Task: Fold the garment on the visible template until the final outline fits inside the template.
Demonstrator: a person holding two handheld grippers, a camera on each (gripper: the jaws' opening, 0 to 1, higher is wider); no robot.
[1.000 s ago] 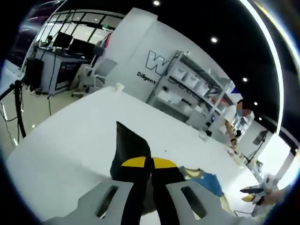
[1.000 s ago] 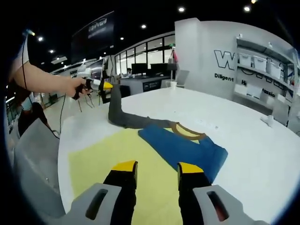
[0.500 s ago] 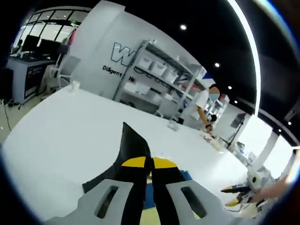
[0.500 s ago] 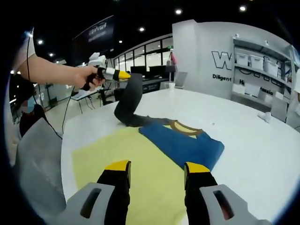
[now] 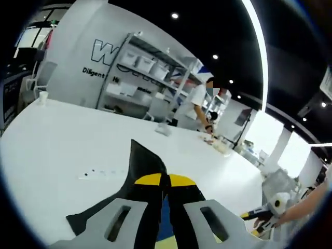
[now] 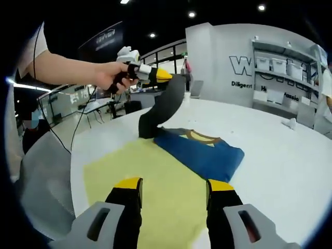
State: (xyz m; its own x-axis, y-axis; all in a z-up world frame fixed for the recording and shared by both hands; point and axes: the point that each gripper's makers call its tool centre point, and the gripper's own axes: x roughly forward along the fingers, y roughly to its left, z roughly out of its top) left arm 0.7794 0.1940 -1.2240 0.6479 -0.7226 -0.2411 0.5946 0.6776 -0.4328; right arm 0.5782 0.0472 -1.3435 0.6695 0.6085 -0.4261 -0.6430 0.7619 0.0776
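While the left gripper (image 6: pixel 165 75) pinches the garment's (image 6: pixel 199 153) dark sleeve (image 6: pixel 165 106) aloft, the right gripper (image 6: pixel 173 185) hovers spread over the yellow template (image 6: pixel 150 192), apparently empty.

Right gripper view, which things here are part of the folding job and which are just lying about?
Job: garment, its dark sleeve pinched by the left gripper, yellow template, open right gripper.
Lying about: white cup, shelves by the wall.

dark sleeve (image 5: pixel 141 165) pinched in left gripper (image 5: pixel 161 181) over white table (image 5: pixel 57 140)
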